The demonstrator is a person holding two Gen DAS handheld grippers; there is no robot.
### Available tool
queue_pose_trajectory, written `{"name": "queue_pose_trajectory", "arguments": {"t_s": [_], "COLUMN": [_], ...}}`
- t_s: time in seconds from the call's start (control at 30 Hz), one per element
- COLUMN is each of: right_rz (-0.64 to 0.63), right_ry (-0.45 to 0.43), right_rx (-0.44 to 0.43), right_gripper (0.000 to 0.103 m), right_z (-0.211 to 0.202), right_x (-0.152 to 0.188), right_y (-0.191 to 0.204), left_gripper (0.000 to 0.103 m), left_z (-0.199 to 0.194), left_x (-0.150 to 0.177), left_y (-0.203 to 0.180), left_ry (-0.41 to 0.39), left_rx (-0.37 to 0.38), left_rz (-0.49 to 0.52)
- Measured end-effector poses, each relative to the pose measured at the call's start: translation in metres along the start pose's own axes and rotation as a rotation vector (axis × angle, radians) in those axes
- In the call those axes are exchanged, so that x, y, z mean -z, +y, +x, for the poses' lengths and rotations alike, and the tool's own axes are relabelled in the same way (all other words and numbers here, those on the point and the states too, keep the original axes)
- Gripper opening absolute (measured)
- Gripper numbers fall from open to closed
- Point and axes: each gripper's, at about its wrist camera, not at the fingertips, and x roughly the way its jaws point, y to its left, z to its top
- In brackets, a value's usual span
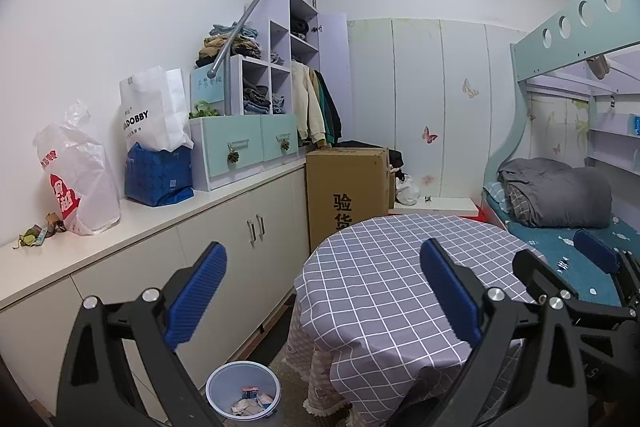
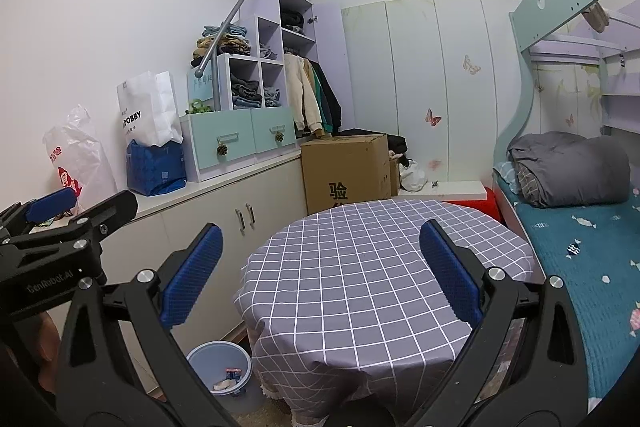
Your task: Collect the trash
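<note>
Some crumpled wrappers (image 1: pixel 38 233) lie on the white counter (image 1: pixel 160 215) at the far left, beside a white plastic bag (image 1: pixel 80 171). On the floor between the counter and the round table (image 1: pixel 380 267) stands a pale blue bin (image 1: pixel 243 393) with several wrappers inside; the right wrist view also shows the bin (image 2: pixel 219 367). My left gripper (image 1: pixel 320 291) is open and holds nothing, raised over the table's near left edge. My right gripper (image 2: pixel 320 275) is open too, above the grey checked tablecloth (image 2: pixel 360 267). The two grippers sit side by side, with the left gripper (image 2: pixel 84 205) in front of the counter's wrappers.
The counter also holds a blue bag (image 1: pixel 158 175), a white paper bag (image 1: pixel 154 111) and a drawer-and-shelf unit (image 1: pixel 248 143). Behind the table stands a cardboard box (image 1: pixel 346 191). A bunk bed (image 1: pixel 560 199) with a grey duvet runs along the right.
</note>
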Motion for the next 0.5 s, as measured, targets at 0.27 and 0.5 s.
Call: {"name": "queue_pose_trajectory", "arguments": {"t_s": [0.27,0.5], "right_rz": [-0.001,-0.002], "right_ry": [0.001,0.002], "right_rx": [0.000,-0.001], "right_gripper": [0.097,0.097], "right_z": [-0.0002,-0.0002], "right_x": [0.0010,0.0025], "right_y": [0.0002,0.0008], "left_gripper": [0.095,0.095], "left_z": [0.0031,0.0039], "left_x": [0.0002,0.0003], "left_y": [0.0024,0.0026], "left_ry": [0.004,0.005], "left_rx": [0.001,0.003], "left_rz": [-0.003,-0.005]}}
